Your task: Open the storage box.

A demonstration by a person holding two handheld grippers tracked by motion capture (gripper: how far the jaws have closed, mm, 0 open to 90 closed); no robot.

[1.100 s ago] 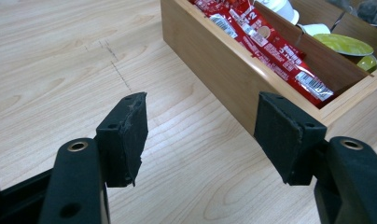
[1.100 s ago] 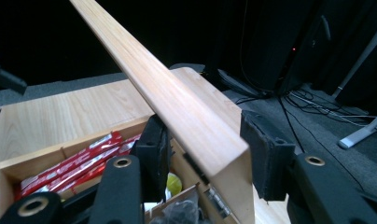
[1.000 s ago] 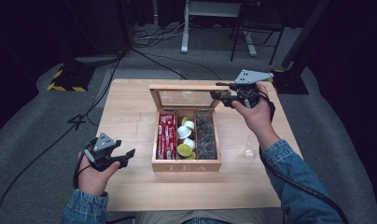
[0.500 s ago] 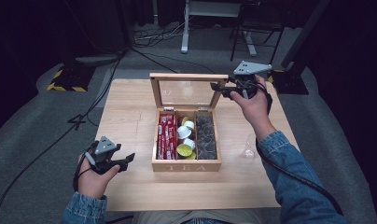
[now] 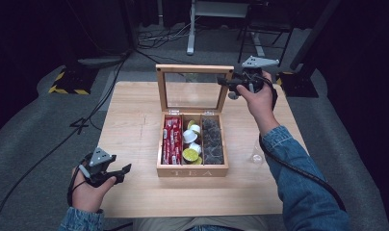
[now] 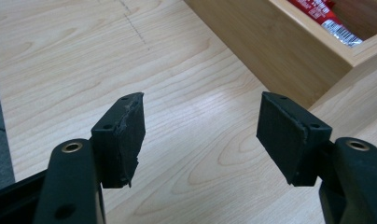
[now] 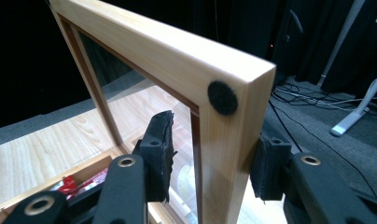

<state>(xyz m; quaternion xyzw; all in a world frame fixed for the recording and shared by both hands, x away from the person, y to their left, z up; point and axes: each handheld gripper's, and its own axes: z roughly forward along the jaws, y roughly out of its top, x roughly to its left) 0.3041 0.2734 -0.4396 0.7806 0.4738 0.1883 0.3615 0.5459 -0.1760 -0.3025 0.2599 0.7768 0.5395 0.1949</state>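
While the wooden tea box (image 5: 192, 168) sits at the middle of the tabletop (image 5: 135, 120), its glass-paned lid (image 5: 193, 89) stands raised and close to upright on the far edge of the box. The right tongs (image 5: 225, 82) straddle the lid's right frame post near the top corner: in the right gripper view, the far pad lies against the outer edge of the wood (image 7: 224, 154), while the near pad stands just off the inner face by the glass, so contact on that side cannot be confirmed. Near that corner, a round black felt dot (image 7: 222, 98) is fixed to the frame. The left tongs (image 5: 125, 168) are open with nothing between them, held low over bare tabletop near its front left, well apart from the box; their jaws have just been opening. In the left gripper view, the box's side wall (image 6: 270, 51) lies ahead and to the right. Inside the box, red packets (image 5: 171, 139) fill the left compartment, round capsules (image 5: 191, 142) the middle, and dark packets (image 5: 213, 142) the right.
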